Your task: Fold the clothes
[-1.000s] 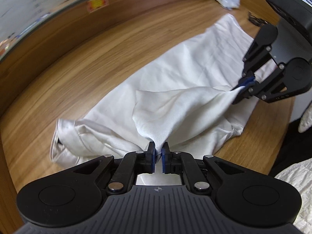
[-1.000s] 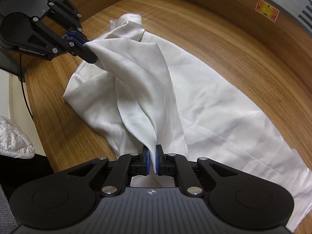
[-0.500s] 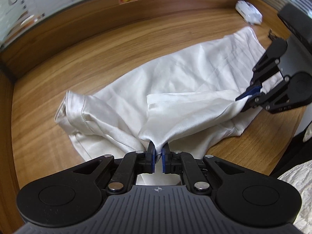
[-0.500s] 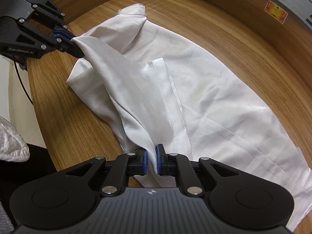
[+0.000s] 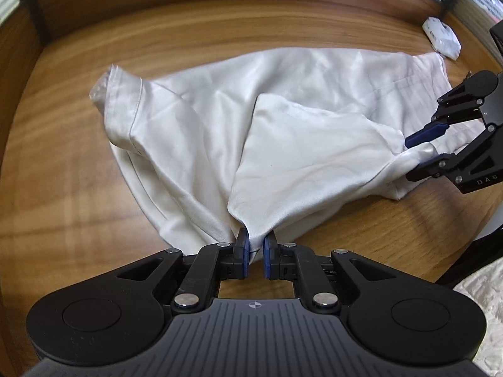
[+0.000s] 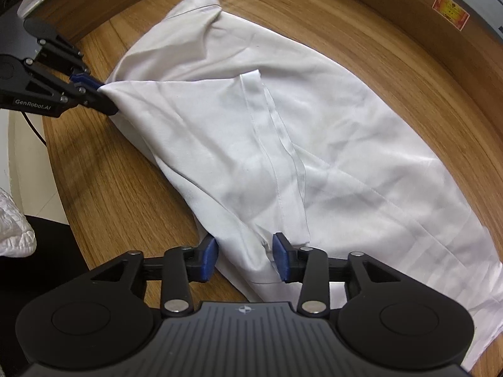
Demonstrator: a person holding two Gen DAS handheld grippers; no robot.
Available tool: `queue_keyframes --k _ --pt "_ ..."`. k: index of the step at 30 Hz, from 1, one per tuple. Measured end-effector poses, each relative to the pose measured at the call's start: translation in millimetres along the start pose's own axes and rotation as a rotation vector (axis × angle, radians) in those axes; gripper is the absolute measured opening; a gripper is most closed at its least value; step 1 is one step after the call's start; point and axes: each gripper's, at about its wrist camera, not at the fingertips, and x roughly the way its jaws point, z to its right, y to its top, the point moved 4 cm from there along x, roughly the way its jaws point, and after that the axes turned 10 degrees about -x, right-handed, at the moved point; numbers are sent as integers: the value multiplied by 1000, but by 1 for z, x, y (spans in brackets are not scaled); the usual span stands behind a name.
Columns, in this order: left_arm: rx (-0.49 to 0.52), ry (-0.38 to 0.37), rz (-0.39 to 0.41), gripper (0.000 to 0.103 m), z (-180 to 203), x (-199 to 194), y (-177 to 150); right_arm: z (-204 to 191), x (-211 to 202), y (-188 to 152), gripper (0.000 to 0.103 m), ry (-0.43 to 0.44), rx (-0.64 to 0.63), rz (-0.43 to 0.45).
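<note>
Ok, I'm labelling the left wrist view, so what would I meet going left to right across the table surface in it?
Bare wooden table → collar end of the white shirt → folded-over shirt flap → right gripper, its jaws opening around the shirt corner → small white packet at the far right.

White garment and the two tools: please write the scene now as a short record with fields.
garment: white garment lying on the wooden table, one flap folded over its middle
left tool: jaws opening, fabric corner between the pads
right tool: jaws opening, pads apart, fabric lying between them
other item: small white packet at the far table edge
fold state: flap laid down, being released
</note>
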Motion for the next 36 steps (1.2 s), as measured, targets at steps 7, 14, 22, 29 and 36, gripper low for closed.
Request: queue_keyframes --k 7,14,22,29,36 --pt "-74 -27 26 51 -3 -19 -7 2 -6 -3 61 -7 35 10" --pt "-133 15 70 58 -14 -35 8 2 -18 -3 71 -27 82 25" --pt "-259 117 126 59 -53 -29 52 2 -24 -3 76 -68 155 26" --pt "-233 144 141 59 -73 -14 94 -2 -21 2 78 -93 240 29" --pt "-189 152 149 58 -89 0 120 -6 -15 11 81 -115 300 37"
